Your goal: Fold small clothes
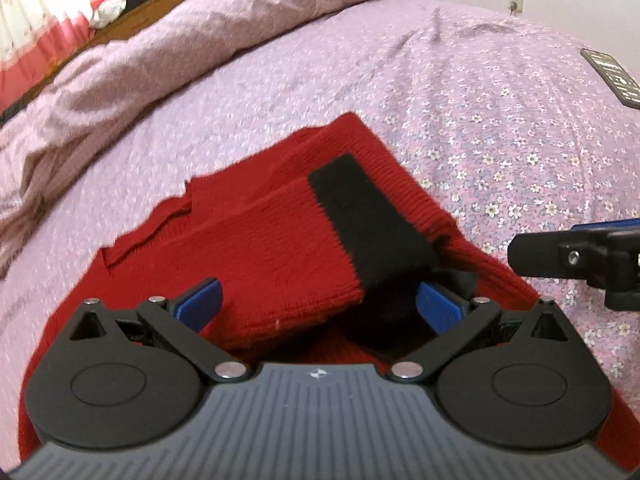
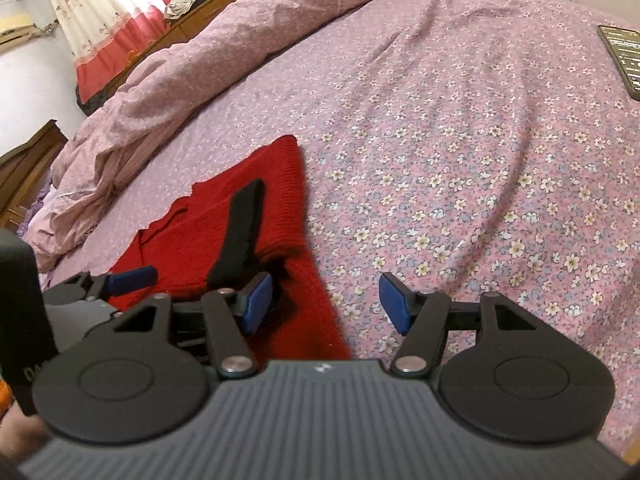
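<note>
- Left gripper (image 1: 318,304): jaws spread wide, low over the red sweater (image 1: 272,240); nothing pinched. The folded sleeve with its black cuff (image 1: 372,216) lies between the pads, likely so it sits flat.
- Right gripper (image 2: 326,300): also spread, empty, straddling the sweater's right edge, probably lining up the next fold.
- Sweater partly folded on the floral bedsheet (image 2: 460,160).
- Phone (image 2: 624,56) well apart, far right; bunched duvet (image 1: 180,52) behind.

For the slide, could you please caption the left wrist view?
Open left claw over a red sweater with black-cuffed sleeve on a floral bedspread.
</note>
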`<move>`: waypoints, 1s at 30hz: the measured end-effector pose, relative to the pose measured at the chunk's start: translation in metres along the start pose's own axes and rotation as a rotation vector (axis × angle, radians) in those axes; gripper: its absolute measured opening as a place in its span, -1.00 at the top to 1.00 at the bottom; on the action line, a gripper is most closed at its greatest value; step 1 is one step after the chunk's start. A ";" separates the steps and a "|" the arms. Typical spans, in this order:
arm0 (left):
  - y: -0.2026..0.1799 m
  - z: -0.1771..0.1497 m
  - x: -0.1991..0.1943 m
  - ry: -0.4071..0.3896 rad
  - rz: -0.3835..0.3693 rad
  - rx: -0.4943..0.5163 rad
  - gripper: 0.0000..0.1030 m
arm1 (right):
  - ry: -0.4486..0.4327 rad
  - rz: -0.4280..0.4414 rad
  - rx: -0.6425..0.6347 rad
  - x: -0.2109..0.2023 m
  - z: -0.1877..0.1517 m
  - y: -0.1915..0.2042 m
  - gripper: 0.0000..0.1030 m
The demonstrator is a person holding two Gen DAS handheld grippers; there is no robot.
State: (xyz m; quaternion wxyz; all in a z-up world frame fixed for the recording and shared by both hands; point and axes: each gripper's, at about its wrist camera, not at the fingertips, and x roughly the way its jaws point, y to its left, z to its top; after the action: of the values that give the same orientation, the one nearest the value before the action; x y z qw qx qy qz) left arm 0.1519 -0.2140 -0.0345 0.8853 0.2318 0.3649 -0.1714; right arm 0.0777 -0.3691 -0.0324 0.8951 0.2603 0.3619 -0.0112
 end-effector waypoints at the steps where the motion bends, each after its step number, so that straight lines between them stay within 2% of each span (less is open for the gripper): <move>1: -0.001 0.000 -0.001 -0.015 0.009 0.009 -1.00 | -0.001 0.001 0.000 0.000 0.000 0.000 -0.21; 3: -0.001 0.001 -0.004 -0.039 0.009 0.009 -0.97 | 0.000 0.007 0.002 0.000 0.000 0.000 -0.21; 6: 0.005 0.001 -0.009 -0.070 -0.014 -0.026 -0.81 | 0.006 0.014 0.010 0.002 -0.002 -0.002 -0.21; 8: 0.009 0.001 -0.010 -0.082 -0.013 -0.044 -0.61 | 0.012 0.012 0.020 0.003 -0.003 -0.003 -0.21; 13: 0.014 0.002 -0.002 -0.056 0.005 -0.070 -0.34 | 0.015 0.007 0.024 0.004 -0.005 -0.003 -0.21; 16: 0.017 0.003 0.001 -0.066 0.012 -0.094 -0.33 | 0.016 0.008 0.020 0.004 -0.006 -0.001 -0.21; 19: 0.020 -0.001 0.003 -0.113 0.026 -0.108 -0.32 | 0.021 0.005 0.017 0.005 -0.007 0.002 -0.21; 23: 0.035 -0.005 0.005 -0.098 0.008 -0.176 0.18 | 0.025 0.013 -0.002 0.003 -0.010 0.008 -0.21; 26: 0.051 -0.007 0.001 -0.102 -0.005 -0.245 0.38 | 0.027 0.014 -0.013 0.003 -0.010 0.012 -0.21; 30: 0.070 -0.008 -0.012 -0.129 0.006 -0.319 0.51 | 0.032 0.017 -0.022 0.004 -0.011 0.017 -0.21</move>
State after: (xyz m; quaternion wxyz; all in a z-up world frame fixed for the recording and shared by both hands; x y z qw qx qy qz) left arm 0.1720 -0.1495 -0.0106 0.9330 0.0778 0.3292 -0.1231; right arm 0.0771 -0.3487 -0.0336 0.8922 0.2534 0.3739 0.0046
